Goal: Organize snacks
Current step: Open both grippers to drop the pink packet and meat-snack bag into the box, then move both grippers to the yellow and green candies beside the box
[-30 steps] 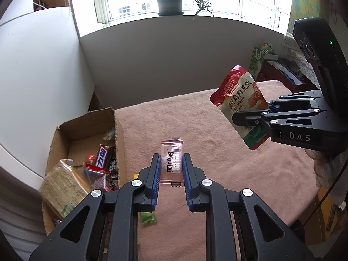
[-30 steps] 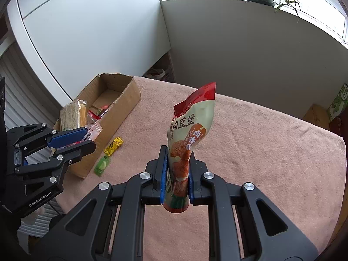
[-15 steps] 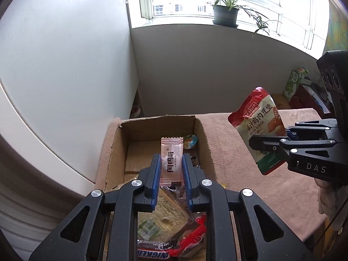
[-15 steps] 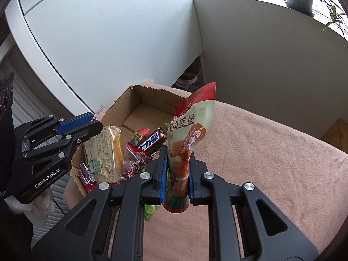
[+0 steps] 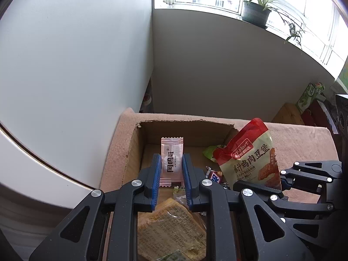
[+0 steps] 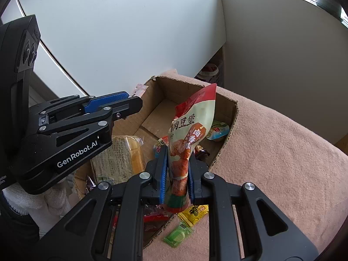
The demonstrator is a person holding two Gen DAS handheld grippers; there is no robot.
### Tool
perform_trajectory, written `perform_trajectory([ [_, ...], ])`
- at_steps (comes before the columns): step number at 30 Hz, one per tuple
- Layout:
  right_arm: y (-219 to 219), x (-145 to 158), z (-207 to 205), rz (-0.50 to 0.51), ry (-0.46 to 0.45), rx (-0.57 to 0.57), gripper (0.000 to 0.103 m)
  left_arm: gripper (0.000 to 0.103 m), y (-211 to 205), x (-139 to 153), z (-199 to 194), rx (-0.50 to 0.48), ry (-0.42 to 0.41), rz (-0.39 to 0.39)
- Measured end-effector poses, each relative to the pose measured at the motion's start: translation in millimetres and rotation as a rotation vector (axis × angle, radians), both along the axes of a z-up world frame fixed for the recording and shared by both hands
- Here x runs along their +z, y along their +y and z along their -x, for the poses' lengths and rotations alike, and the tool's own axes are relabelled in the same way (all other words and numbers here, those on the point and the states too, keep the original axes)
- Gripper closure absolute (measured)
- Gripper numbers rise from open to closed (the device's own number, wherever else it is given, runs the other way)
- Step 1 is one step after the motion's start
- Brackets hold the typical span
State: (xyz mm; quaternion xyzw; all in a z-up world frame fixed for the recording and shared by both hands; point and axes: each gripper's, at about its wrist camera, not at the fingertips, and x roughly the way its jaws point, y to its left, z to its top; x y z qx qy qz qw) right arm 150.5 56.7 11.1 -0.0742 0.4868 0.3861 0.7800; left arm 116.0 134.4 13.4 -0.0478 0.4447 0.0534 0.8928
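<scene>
My left gripper (image 5: 171, 159) is shut on a pink sachet (image 5: 171, 150) with dark lettering and holds it upright over the open cardboard box (image 5: 184, 122). My right gripper (image 6: 178, 169) has a red-and-cream snack pouch (image 6: 191, 121) standing between its blue pads over the box's near right part. Its jaws are opening, but the pads still touch the pouch. The left wrist view shows that pouch (image 5: 250, 156) and the right gripper (image 5: 261, 180) just to the right. In the right wrist view the left gripper (image 6: 133, 100) reaches in from the left with the sachet (image 6: 139, 88).
The box (image 6: 235, 113) holds a wrapped bread pack (image 6: 121, 156), a green jelly cup (image 6: 217, 130) and several bars. A yellow sachet (image 6: 193, 212) and a green sachet (image 6: 178, 235) lie on the pink cloth (image 6: 282, 152) outside it. A white cabinet stands left.
Both grippers have swung left from above the pink cloth to above the cardboard box, each still carrying its snack. The box has come from the left edge to the middle of both views.
</scene>
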Motion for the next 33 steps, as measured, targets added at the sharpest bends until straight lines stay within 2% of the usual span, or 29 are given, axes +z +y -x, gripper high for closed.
perform_trajectory([
  [2, 5.3, -1.3, 2.5, 0.004, -0.019, 0.005, 0.071, 0.084, 1.4, -1.3, -2.5, 0.002, 0.01, 0.01],
  [5, 9.9, 2.6, 6.4, -0.006, -0.032, 0.028, 0.066, 0.08, 5.0, -1.6, -6.7, 0.013, 0.015, 0.017],
  [6, 10.3, 4.1, 8.1, -0.005, -0.04, 0.031, 0.064, 0.073, 6.1, -1.3, -7.9, 0.017, 0.016, 0.022],
  [7, 10.1, 6.0, 10.1, 0.0, -0.053, 0.035, 0.056, 0.063, 8.0, -1.2, -7.5, 0.023, 0.015, 0.024],
  [8, 9.0, 8.3, 12.0, 0.002, -0.069, 0.038, 0.047, 0.059, 8.9, -0.5, -6.1, 0.028, 0.01, 0.028],
  [10, 7.0, 12.3, 15.1, -0.005, -0.088, 0.042, 0.042, 0.059, 10.8, 1.8, -4.2, 0.035, 0.003, 0.034],
  [17, -12.9, 16.3, 21.2, -0.017, -0.093, 0.043, 0.042, 0.059, 9.6, 10.5, 7.6, 0.031, -0.013, 0.032],
  [23, -58.4, 17.2, 19.8, -0.047, -0.073, 0.007, 0.042, 0.059, 4.1, 22.5, 26.9, 0.023, -0.043, 0.027],
  [27, -92.1, 6.0, 8.2, -0.09, -0.018, -0.045, 0.042, 0.059, -1.3, 35.2, 50.4, 0.01, -0.083, 0.011],
  [28, -98.6, 1.1, 4.9, -0.105, 0.007, -0.048, 0.046, 0.059, -1.7, 38.7, 57.0, 0.012, -0.095, 0.01],
  [29, -102.9, -5.0, 2.4, -0.115, 0.033, -0.046, 0.058, 0.059, -1.9, 42.5, 64.0, 0.012, -0.109, 0.012],
  [30, -106.4, -10.9, -0.2, -0.111, 0.06, -0.045, 0.066, 0.059, -1.8, 45.7, 71.2, 0.015, -0.122, 0.015],
  [31, -108.0, -17.0, -1.8, -0.103, 0.084, -0.04, 0.083, 0.059, -1.3, 48.5, 78.5, 0.019, -0.135, 0.019],
  [32, -105.9, -26.7, -4.4, -0.098, 0.104, -0.035, 0.09, 0.059, -1.0, 51.2, 85.9, 0.021, -0.147, 0.023],
  [33, -105.0, -34.4, -5.4, -0.095, 0.12, -0.032, 0.091, 0.059, -0.8, 53.7, 93.8, 0.024, -0.159, 0.027],
])
